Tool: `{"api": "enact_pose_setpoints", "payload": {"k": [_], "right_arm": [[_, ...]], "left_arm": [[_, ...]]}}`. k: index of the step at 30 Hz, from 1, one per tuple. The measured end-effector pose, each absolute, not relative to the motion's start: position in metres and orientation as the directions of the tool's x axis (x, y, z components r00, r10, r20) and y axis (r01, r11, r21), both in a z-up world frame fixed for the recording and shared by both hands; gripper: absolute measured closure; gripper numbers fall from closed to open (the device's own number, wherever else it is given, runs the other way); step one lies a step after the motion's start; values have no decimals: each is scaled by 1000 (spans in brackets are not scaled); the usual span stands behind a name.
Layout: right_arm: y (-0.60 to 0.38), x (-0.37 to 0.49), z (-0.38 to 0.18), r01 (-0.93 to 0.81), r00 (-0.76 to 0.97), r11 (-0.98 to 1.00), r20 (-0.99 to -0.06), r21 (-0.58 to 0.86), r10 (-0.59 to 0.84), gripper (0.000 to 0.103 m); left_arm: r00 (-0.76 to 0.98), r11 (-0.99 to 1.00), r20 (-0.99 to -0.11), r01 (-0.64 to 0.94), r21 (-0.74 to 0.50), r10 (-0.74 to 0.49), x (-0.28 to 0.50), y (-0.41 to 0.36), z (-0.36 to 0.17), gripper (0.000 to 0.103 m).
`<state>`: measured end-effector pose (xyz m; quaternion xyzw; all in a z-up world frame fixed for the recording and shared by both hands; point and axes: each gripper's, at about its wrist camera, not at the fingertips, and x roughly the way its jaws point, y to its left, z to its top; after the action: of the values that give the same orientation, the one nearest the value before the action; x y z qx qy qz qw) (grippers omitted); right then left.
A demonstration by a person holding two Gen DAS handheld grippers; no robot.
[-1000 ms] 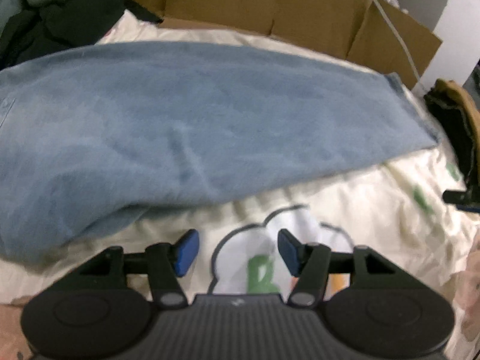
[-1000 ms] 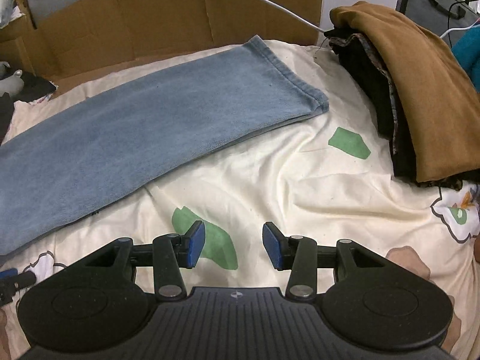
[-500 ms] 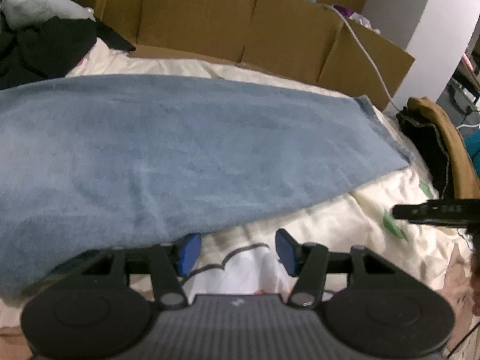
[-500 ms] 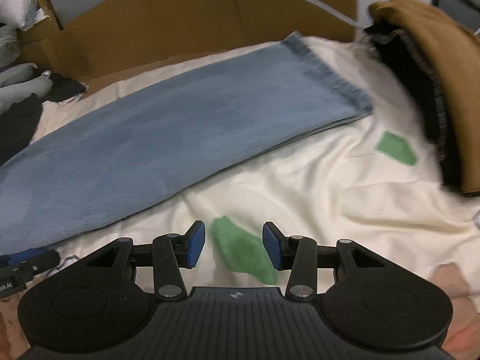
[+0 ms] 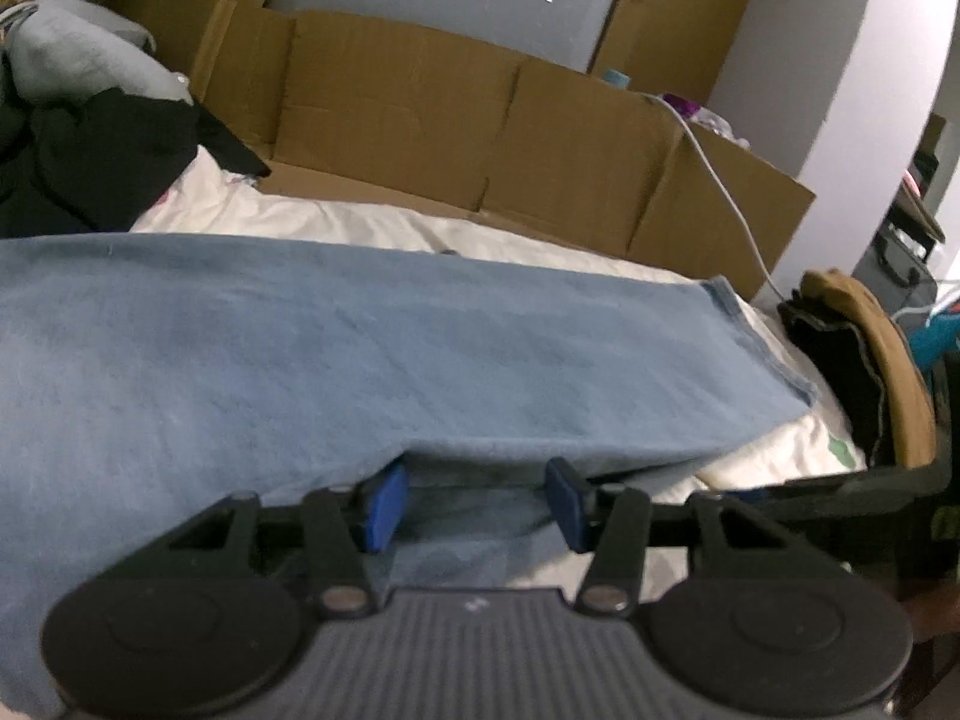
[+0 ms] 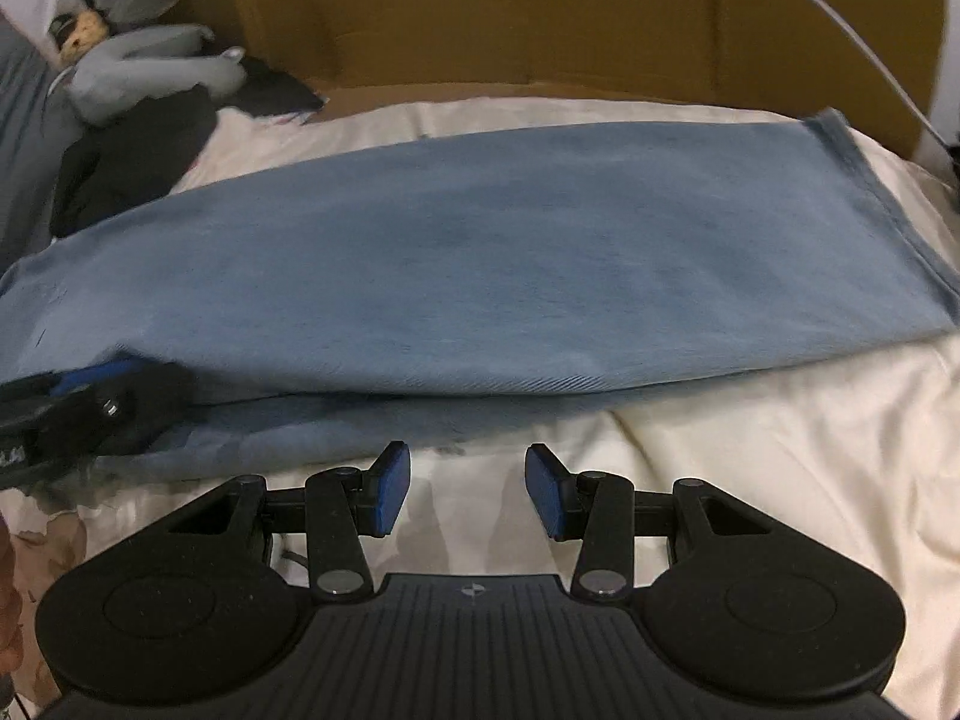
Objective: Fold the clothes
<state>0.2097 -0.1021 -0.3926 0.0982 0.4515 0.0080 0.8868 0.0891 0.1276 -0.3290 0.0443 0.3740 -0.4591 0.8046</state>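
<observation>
One pair of jeans [image 6: 480, 264] lies on the one bed [image 6: 780, 450]. Two grippers: left [image 5: 474, 501], right [image 6: 468, 489]. One cardboard wall [image 5: 480, 132] behind the jeans, one grey plush toy [image 6: 138, 66], one stack of folded clothes [image 5: 864, 372], one white cable [image 5: 720, 186].

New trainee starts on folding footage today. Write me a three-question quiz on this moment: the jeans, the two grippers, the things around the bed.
1. True or false: the right gripper has denim between its fingers.
2. Which gripper has reached the near edge of the blue jeans? A) left B) right C) neither
3. Fill in: the brown garment lies on top of a ____ garment at the hem end of the jeans.

Key
1. False. Its fingers stand apart over the cream bedsheet, just short of the jeans.
2. A. The left gripper has its fingers under the lifted edge, with denim between them, and its jaws are closing.
3. Black.
</observation>
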Motion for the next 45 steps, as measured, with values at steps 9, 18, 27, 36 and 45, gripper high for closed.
{"api": "enact_pose_setpoints", "payload": {"k": [9, 18, 27, 36, 45], "right_arm": [[-82, 223, -380, 48, 645, 993, -762, 111, 54, 53], [-89, 222, -380, 64, 669, 998, -743, 24, -25, 53], [-100, 219, -400, 35, 621, 999, -782, -31, -46, 53], [-162, 223, -403, 99, 618, 989, -772, -111, -149, 52], [-191, 213, -399, 210, 594, 975, -784, -67, -182, 37]], "left_arm": [[259, 593, -685, 744, -307, -681, 84, 130, -349, 57], [186, 553, -715, 769, -320, -674, 66, 137, -365, 62], [188, 547, -714, 777, -312, -675, 65, 134, -362, 63], [380, 705, -719, 676, -213, -582, 79, 183, -349, 63], [494, 780, -719, 616, -108, -489, 64, 205, -347, 62]]}}
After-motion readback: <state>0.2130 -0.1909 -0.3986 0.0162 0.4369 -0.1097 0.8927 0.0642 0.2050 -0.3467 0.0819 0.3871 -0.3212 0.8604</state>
